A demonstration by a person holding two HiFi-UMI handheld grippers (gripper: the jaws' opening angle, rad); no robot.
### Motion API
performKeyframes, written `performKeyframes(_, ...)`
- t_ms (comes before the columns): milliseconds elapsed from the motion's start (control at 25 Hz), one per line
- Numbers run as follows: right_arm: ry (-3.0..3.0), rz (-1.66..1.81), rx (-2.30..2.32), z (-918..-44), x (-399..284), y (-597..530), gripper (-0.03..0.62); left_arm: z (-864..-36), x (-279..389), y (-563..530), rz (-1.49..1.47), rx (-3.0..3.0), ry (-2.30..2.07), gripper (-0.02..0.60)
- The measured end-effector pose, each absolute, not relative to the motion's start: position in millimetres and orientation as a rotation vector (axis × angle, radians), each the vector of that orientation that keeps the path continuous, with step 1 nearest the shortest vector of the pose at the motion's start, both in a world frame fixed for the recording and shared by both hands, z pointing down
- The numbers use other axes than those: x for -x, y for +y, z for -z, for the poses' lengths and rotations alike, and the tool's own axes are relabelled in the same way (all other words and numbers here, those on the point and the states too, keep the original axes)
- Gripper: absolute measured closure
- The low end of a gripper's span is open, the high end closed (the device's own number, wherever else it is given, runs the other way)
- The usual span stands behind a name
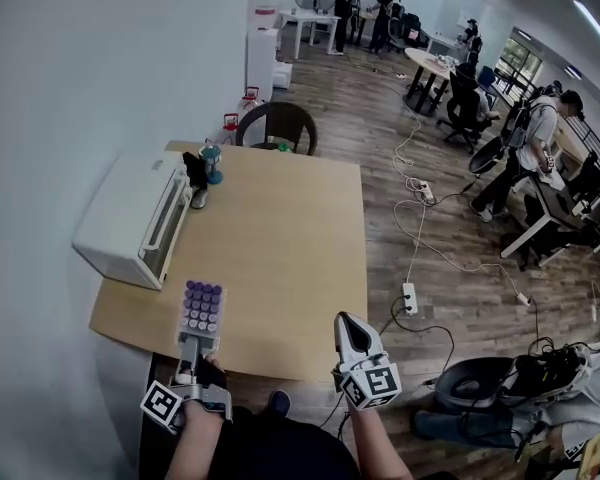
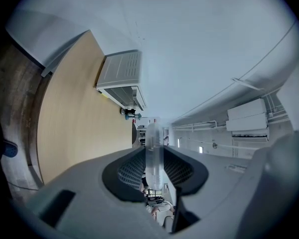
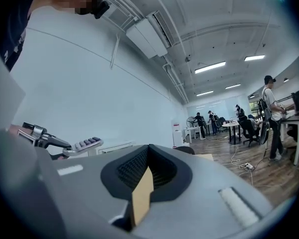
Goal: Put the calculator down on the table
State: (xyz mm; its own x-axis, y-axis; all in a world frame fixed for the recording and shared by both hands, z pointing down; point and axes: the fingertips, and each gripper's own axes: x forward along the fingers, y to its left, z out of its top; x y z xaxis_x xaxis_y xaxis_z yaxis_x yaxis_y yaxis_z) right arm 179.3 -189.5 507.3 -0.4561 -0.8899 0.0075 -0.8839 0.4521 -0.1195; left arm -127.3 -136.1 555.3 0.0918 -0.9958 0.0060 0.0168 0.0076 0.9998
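My left gripper pinches the purple-keyed calculator by its near end and holds it over the front-left part of the wooden table. My right gripper is pressed together and empty, at the table's front edge.

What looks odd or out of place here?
Nothing looks spilled or broken. Only the calculator is off the table, gripped by the left tool above its near edge.
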Motion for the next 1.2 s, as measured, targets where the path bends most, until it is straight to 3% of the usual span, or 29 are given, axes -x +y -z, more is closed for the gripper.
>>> performKeyframes(560, 2.593, 0.148, 1.709, -505, -175, -268, 0.583, -551, 126, -256, 1.076, -1.256, -1.088, 0.484)
performKeyframes(1200, 2.456, 0.188, 1.816, -492, -151, -354, 0.583, -570, 181, -362, 1.002, -1.237, -1.139, 0.485)
